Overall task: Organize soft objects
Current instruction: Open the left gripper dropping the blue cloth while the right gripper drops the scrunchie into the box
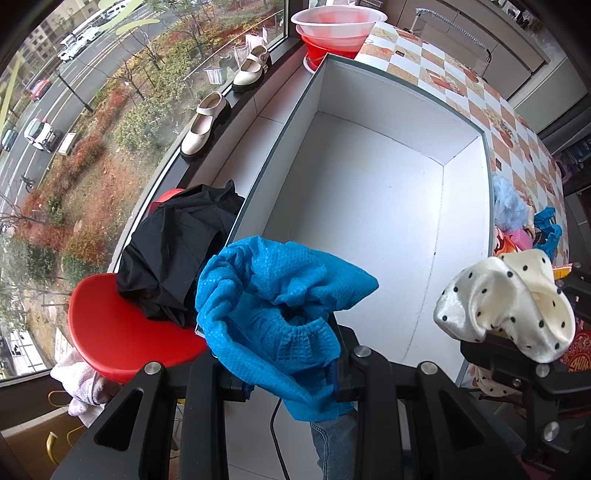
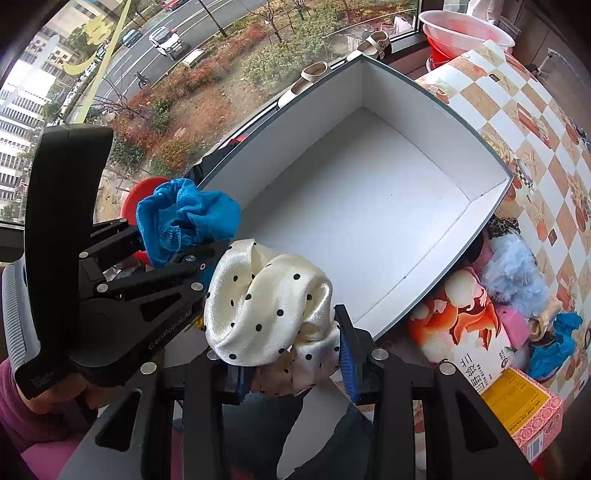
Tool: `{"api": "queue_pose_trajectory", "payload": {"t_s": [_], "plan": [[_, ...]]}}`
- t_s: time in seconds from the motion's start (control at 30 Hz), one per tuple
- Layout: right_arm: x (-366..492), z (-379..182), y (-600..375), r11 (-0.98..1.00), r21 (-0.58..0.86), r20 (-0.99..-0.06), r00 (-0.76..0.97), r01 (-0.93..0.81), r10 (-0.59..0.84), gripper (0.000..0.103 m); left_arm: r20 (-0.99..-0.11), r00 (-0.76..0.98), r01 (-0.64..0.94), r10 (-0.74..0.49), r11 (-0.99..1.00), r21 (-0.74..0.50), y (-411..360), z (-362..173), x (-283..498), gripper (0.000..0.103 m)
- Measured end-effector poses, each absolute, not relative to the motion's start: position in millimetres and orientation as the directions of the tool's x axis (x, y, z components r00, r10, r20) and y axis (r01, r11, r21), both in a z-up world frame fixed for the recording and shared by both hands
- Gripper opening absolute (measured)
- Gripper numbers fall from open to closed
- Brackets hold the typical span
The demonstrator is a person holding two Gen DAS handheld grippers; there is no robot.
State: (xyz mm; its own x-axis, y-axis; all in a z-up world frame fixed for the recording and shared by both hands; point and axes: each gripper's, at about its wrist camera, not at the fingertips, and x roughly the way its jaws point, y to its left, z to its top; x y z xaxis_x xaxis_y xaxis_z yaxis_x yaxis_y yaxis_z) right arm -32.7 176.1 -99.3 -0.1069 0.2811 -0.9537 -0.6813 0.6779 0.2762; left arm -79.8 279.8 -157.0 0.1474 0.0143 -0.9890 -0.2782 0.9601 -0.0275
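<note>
My left gripper [image 1: 291,380] is shut on a crumpled blue shoe cover [image 1: 273,295], held above the near left edge of a big white open box [image 1: 369,206]. In the right wrist view that same left gripper [image 2: 162,251] shows at the left with the blue shoe cover [image 2: 184,218] bunched at its tips. My right gripper [image 2: 295,369] is shut on a cream satin scrunchie with black dots [image 2: 266,302], over the box's [image 2: 362,206] near edge. The scrunchie [image 1: 506,306] and the right gripper [image 1: 517,354] also show at the right of the left wrist view.
A red stool [image 1: 122,332] with black fabric [image 1: 177,254] stands left of the box by the window. A pile of soft items [image 2: 517,288], a printed bag [image 2: 461,325] and a pink carton [image 2: 524,413] lie right of the box on the checked tablecloth [image 2: 546,122]. Red and clear basins [image 1: 336,29] sit beyond.
</note>
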Motion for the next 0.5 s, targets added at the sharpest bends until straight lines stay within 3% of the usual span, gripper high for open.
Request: {"api": "queue_pose_trajectory", "payload": {"t_s": [0.5], "plan": [[-33.5, -99.4, 176.0, 0.675, 0.275, -0.953, -0.103, -0.684, 0.284, 0.039, -0.989, 0.149, -0.274, 0.020, 0.961, -0.021, 280.7, -159.9, -83.1, 0.031]]}}
